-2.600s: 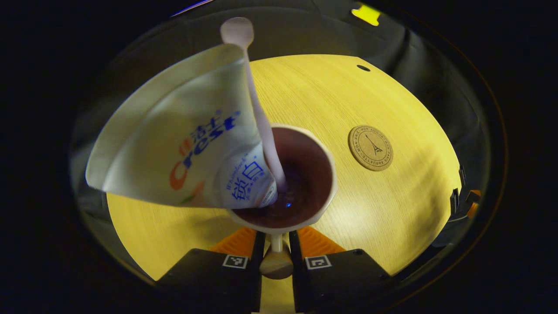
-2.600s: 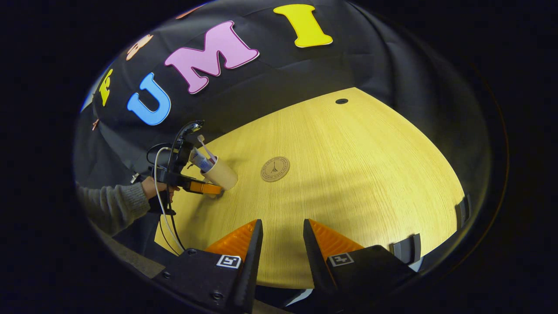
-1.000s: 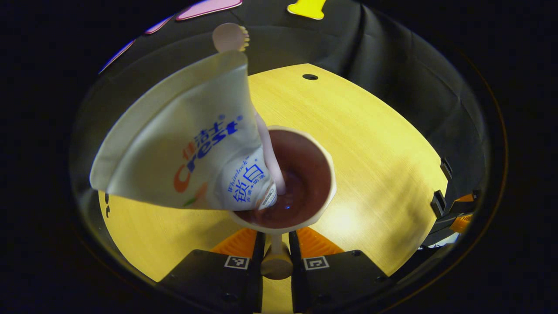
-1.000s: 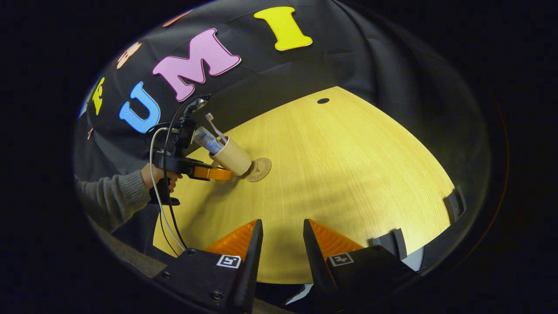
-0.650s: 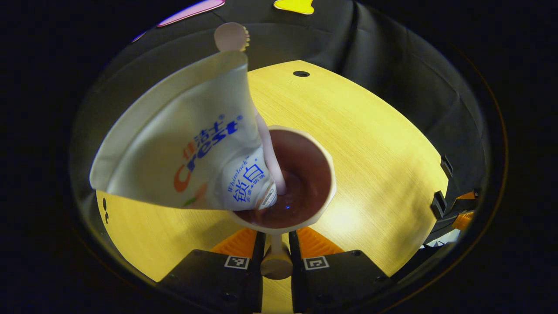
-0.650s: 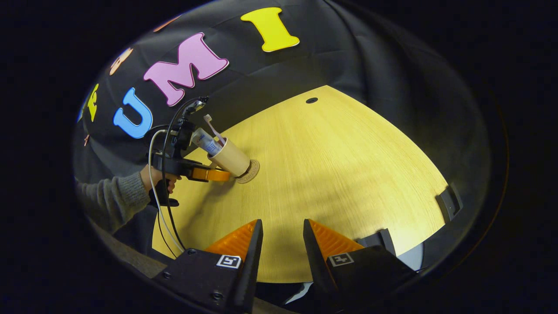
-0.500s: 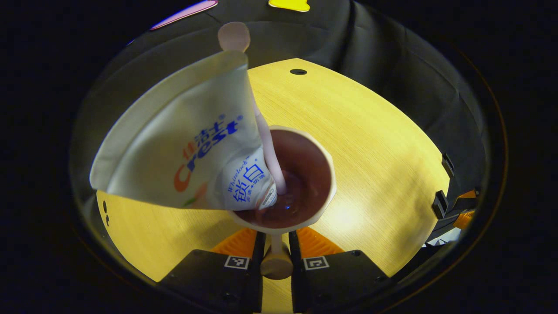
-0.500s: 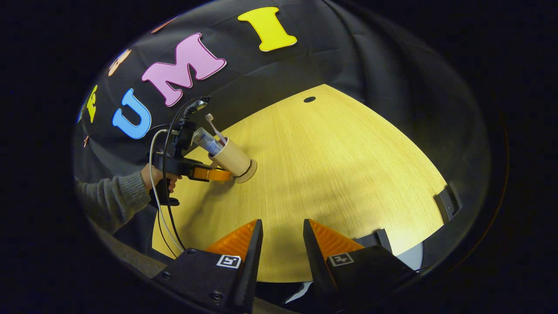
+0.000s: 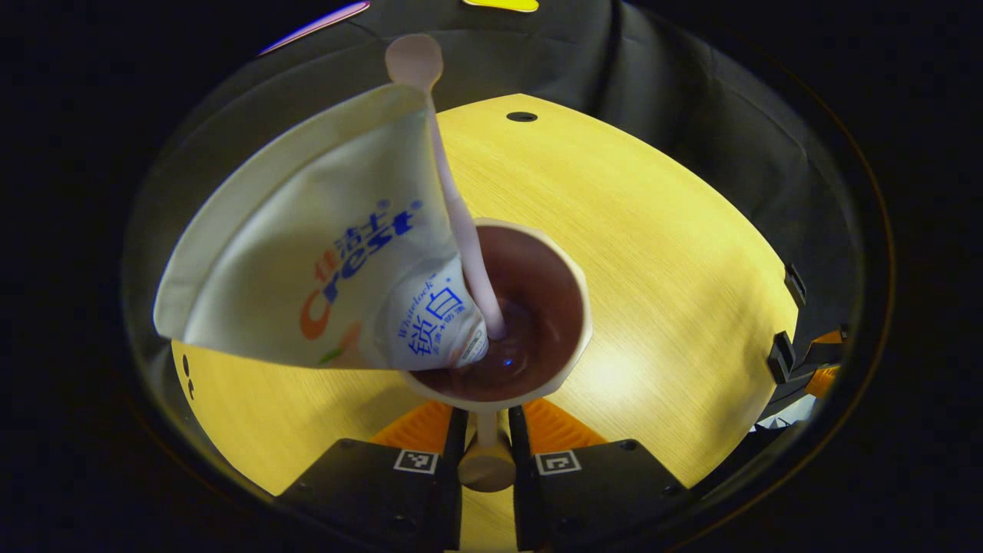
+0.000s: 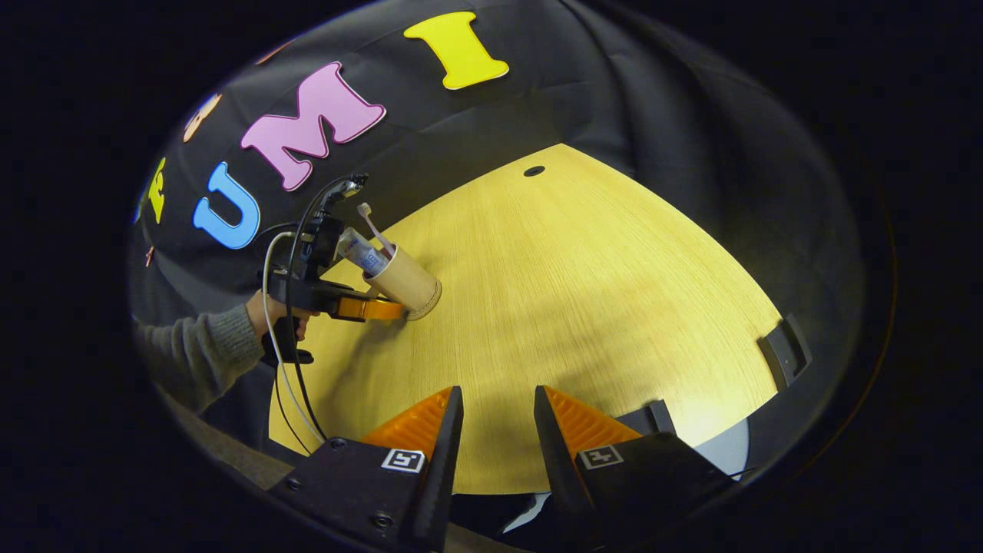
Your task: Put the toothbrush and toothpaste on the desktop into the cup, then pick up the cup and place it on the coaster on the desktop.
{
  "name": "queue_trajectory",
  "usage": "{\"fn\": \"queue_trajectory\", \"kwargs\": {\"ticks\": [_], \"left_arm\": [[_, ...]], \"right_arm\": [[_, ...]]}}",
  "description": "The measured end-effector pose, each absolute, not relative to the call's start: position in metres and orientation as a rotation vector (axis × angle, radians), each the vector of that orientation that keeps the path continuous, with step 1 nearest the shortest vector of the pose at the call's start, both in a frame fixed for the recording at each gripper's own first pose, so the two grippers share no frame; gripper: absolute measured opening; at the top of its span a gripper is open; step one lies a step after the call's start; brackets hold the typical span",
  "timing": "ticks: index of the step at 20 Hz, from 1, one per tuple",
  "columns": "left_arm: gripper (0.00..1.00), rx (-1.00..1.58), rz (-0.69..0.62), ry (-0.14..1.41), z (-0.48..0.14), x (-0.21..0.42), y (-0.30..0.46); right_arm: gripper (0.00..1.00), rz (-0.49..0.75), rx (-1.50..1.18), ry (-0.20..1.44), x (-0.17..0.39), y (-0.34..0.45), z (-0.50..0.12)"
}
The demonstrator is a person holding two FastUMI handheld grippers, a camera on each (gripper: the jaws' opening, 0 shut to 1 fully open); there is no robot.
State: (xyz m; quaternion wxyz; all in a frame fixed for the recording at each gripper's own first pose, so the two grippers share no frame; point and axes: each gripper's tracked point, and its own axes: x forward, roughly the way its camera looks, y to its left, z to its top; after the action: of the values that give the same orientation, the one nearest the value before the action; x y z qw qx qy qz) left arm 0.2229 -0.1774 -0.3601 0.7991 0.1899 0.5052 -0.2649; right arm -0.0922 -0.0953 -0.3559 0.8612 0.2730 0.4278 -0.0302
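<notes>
The left gripper [image 9: 485,430], fingers clamped on the cup's [image 9: 572,307] handle, holds it at the 9 o'clock side of the desk [image 10: 599,307], seemingly over the coaster, whose thin edge may show under the base. Best practice: lower straight down, keep the cup level, release only once seated. The smooth beige cup carries a soft crimped toothpaste [image 9: 322,261] tube and slim pink toothbrush [image 9: 453,200]. The right gripper [image 10: 495,430] hangs empty, fingers parted.
</notes>
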Motion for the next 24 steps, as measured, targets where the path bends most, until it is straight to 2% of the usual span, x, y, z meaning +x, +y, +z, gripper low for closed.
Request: {"fn": "queue_trajectory", "kwargs": {"ticks": [2,3,5,9,10,12,13,16,21,24], "left_arm": [[0.33,0.412,-0.564,1.086,-0.359,0.222,-0.178],[0.38,0.418,-0.561,1.085,-0.36,0.221,-0.174],[0.35,0.42,-0.558,1.09,-0.36,0.22,-0.173],[0.42,0.418,-0.568,1.075,-0.356,0.221,-0.176],[0.51,0.417,-0.574,1.07,-0.355,0.221,-0.177],[0.6,0.419,-0.581,1.065,-0.353,0.22,-0.178],[0.74,0.414,-0.584,1.062,-0.352,0.219,-0.177],[0.86,0.39,-0.594,1.038,-0.344,0.218,-0.179],[0.88,0.343,-0.608,0.987,-0.328,0.208,-0.181],[0.9,0.345,-0.639,0.937,-0.313,0.205,-0.184]], "right_arm": [[0.57,-0.061,0.573,0.898,-0.094,-0.095,-0.356],[0.57,-0.06,0.572,0.897,-0.092,-0.095,-0.356],[0.57,-0.059,0.573,0.897,-0.092,-0.094,-0.355],[0.57,-0.062,0.576,0.893,-0.091,-0.094,-0.354],[0.57,-0.064,0.575,0.891,-0.09,-0.094,-0.353],[0.57,-0.066,0.573,0.887,-0.091,-0.093,-0.352],[0.57,-0.067,0.572,0.887,-0.091,-0.092,-0.351],[0.57,-0.074,0.567,0.882,-0.09,-0.091,-0.35],[0.57,-0.081,0.551,0.872,-0.084,-0.091,-0.344],[0.66,-0.098,0.559,0.862,-0.08,-0.093,-0.339]]}}
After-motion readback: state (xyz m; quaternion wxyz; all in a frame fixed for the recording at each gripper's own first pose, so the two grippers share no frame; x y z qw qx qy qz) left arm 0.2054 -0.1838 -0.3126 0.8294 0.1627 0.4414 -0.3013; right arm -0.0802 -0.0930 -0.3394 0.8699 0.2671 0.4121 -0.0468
